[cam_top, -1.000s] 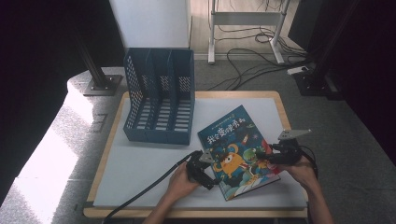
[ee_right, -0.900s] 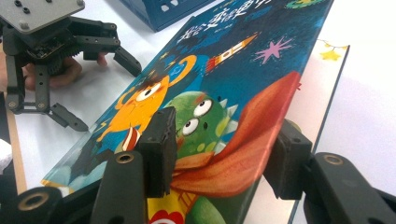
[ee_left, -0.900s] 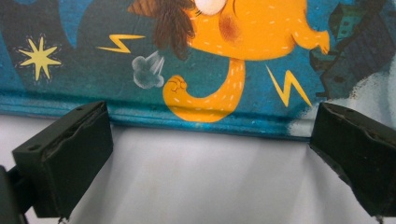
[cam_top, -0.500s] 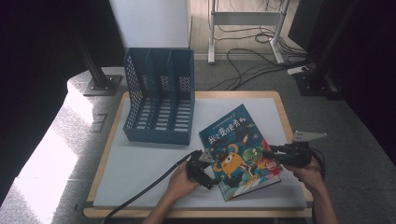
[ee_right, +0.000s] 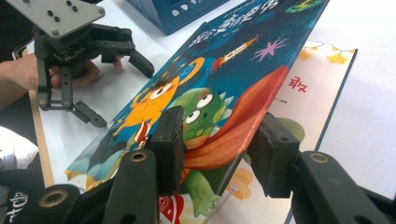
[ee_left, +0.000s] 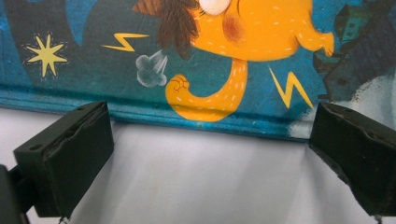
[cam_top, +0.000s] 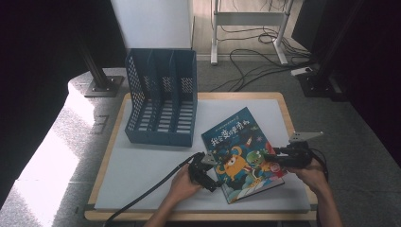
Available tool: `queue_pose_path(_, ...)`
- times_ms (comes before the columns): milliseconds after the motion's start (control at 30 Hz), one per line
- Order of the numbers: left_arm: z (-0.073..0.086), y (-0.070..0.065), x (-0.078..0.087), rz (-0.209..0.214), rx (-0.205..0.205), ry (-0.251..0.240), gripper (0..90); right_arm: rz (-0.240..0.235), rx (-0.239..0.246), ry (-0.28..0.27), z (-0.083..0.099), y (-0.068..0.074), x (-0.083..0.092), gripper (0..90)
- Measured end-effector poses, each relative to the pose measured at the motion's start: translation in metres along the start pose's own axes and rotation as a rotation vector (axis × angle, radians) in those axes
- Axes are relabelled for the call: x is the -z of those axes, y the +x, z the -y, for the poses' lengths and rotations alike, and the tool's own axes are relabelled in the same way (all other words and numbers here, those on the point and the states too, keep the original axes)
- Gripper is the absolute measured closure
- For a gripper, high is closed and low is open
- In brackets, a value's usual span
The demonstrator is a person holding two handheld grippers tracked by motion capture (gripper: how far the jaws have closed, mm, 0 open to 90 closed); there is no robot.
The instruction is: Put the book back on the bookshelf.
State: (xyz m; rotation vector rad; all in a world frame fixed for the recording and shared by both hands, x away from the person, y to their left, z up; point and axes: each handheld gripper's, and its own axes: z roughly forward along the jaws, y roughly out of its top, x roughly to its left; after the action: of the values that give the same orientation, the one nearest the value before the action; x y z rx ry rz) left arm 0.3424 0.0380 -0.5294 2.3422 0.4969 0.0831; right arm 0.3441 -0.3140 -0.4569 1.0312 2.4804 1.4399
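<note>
Book [cam_top: 241, 151] lay on table [cam_top: 142, 170], just in front of blue file rack [cam_top: 163, 101]. Right gripper [ee_right: 219, 140] pinched book's front cover, lifting it off page beneath. Left gripper [cam_top: 207, 166] spread wide at book's spine edge, holding nothing.

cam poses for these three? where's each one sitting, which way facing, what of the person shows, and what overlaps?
High view: above the person's side, looking forward and down on the table, file rack, book; both forearms enter from below.
Left gripper view: on the left gripper, facing the book's edge; open jaws.
Right gripper view: on the right gripper, jaws astride the lifted cover; a hand farther off.
Shared: the book, in all three.
</note>
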Motion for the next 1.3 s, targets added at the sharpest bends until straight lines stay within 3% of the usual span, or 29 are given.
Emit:
queue_pose_path(100,0.0,0.0,0.0,-0.001,0.0,0.0,0.0,-0.009,0.011,-0.015,0.003,-0.001,0.0,56.9)
queue_pose_path(400,0.0,0.001,0.001,-0.003,0.01,-0.004,1.1,-0.03,0.103,-0.091,0.005,0.005,0.005,57.5)
queue_pose_path(500,0.0,0.001,0.001,0.001,0.014,-0.006,1.5,-0.04,0.074,-0.078,0.005,0.004,0.005,58.2)
queue_pose_path(600,0.0,0.001,0.001,-0.003,0.012,-0.005,1.7,-0.028,0.0,-0.028,0.006,0.0,0.004,58.3)
queue_pose_path(700,0.0,0.001,0.001,-0.003,0.013,-0.005,2.0,0.004,-0.088,0.026,0.007,-0.003,0.002,58.1)
queue_pose_path(767,0.0,0.001,0.001,-0.004,0.013,-0.005,2.1,0.054,-0.15,0.068,0.008,-0.002,0.0,57.5)
queue_pose_path(1000,0.001,0.002,0.001,0.001,0.018,-0.011,2.1,0.095,-0.149,0.061,0.01,0.006,0.001,57.9)
queue_pose_path(1300,0.0,0.003,0.002,0.01,0.035,-0.013,2.8,0.092,-0.078,-0.01,0.016,0.013,0.008,59.7)
